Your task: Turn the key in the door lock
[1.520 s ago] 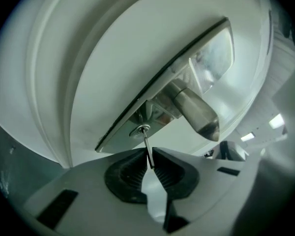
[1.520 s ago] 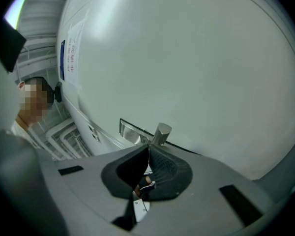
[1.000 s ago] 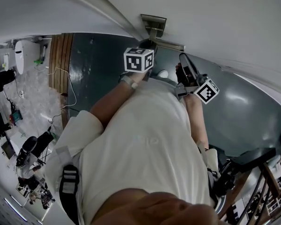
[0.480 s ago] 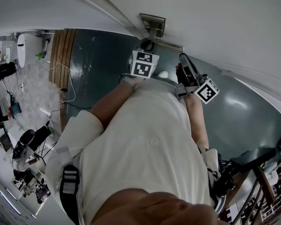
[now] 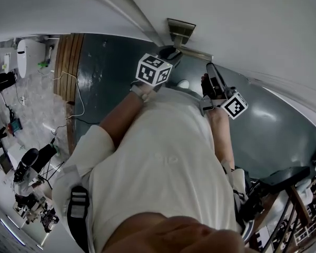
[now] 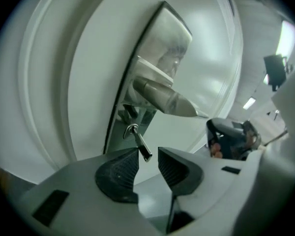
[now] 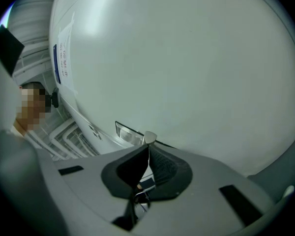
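In the left gripper view a small silver key (image 6: 138,140) sticks out of the lock in the metal plate (image 6: 147,73) on the white door, under the lever handle (image 6: 164,98). My left gripper (image 6: 147,154) is open; its jaws have just been opening. The key's free end lies between the pads (image 6: 119,173) without touching them. In the head view the left gripper (image 5: 168,52) is at the plate (image 5: 180,30). My right gripper (image 7: 148,149) is shut on nothing and faces the door to the right of the handle (image 7: 150,137); it (image 5: 210,73) also shows in the head view.
The white door (image 5: 242,25) fills the top of the head view, above a dark grey floor (image 5: 110,78). Wooden boards (image 5: 68,62) and cluttered shelves lie at the left. A black chair or stand (image 5: 284,178) and railings stand at the lower right.
The left gripper's marker cube has rolled and shifted a little away from the lock plate. The right gripper has stayed where it was.
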Tool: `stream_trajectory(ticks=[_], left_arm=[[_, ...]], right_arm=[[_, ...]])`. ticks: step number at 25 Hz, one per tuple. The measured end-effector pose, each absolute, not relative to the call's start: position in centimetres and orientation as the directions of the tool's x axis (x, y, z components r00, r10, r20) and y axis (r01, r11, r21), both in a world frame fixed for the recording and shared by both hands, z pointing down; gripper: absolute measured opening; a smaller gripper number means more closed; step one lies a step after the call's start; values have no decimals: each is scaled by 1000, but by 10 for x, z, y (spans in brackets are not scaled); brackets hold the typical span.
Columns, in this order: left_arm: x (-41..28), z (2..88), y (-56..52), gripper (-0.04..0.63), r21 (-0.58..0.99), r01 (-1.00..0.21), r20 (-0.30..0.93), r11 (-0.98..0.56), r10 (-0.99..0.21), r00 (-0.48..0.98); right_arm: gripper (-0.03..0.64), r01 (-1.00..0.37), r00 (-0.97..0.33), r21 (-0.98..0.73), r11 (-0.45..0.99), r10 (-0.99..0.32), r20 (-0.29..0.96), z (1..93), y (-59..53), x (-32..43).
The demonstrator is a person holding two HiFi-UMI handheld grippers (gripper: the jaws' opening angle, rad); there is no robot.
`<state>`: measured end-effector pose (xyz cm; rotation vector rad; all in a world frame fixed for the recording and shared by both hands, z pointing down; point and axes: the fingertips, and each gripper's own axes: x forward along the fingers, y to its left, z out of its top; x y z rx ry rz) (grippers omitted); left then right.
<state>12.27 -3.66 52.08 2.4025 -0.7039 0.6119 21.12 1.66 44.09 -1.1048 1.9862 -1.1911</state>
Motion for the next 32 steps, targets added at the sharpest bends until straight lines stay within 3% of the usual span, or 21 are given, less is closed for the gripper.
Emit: stream_trajectory(ticks=[6, 12, 22, 32], left_arm=[[125, 500, -38, 109, 730, -308, 241, -610, -193, 951], [129, 497, -50, 109, 954, 113, -153, -279, -126, 980], [128, 485, -75, 109, 842, 538, -532, -23, -199, 823], [129, 503, -51, 127, 604, 764, -711, 225, -280, 645]], right_arm=[[25, -410, -446, -888, 210, -895, -6, 440, 17, 214], [25, -437, -401, -884, 165, -916, 27, 439, 12, 219], [25, -531, -322, -844, 76, -939, 118, 413, 20, 208], [25, -559, -268, -829, 32, -953, 144, 430, 59, 194]])
